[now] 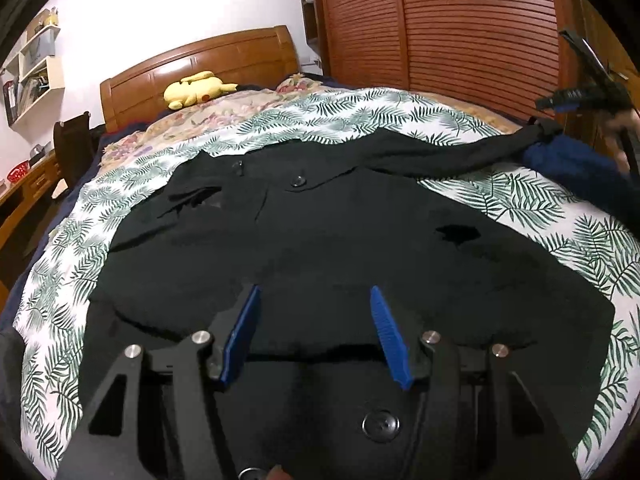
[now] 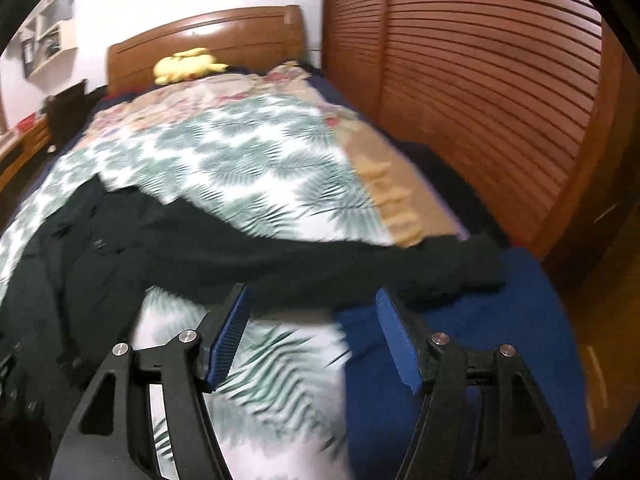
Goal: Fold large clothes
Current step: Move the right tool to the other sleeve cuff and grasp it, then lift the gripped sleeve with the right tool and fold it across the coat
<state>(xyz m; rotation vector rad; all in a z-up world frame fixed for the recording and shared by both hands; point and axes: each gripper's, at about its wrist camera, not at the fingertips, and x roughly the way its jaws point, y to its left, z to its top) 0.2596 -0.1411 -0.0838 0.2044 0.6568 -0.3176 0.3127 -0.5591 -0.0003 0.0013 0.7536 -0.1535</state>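
A large black coat (image 1: 320, 232) with big buttons lies spread flat on the leaf-print bedspread (image 1: 360, 116). One sleeve (image 1: 440, 156) stretches right toward the bed's edge. My left gripper (image 1: 315, 292) hovers over the coat's lower part, its blue pads apart with nothing pinched between them. In the right wrist view, which is blurred, my right gripper (image 2: 312, 296) stands open just above the stretched sleeve (image 2: 360, 264) and is not touching it. The coat's body (image 2: 100, 248) lies to its left. In the left wrist view the right gripper (image 1: 560, 100) appears blurred above the sleeve's cuff.
A dark blue sheet (image 2: 440, 320) covers the bed's right edge. A wooden louvred wardrobe (image 1: 440, 20) stands close along the right. A yellow plush toy (image 1: 196, 90) rests by the headboard (image 1: 224, 52). A desk (image 1: 24, 188) and dark chair (image 1: 72, 148) stand on the left.
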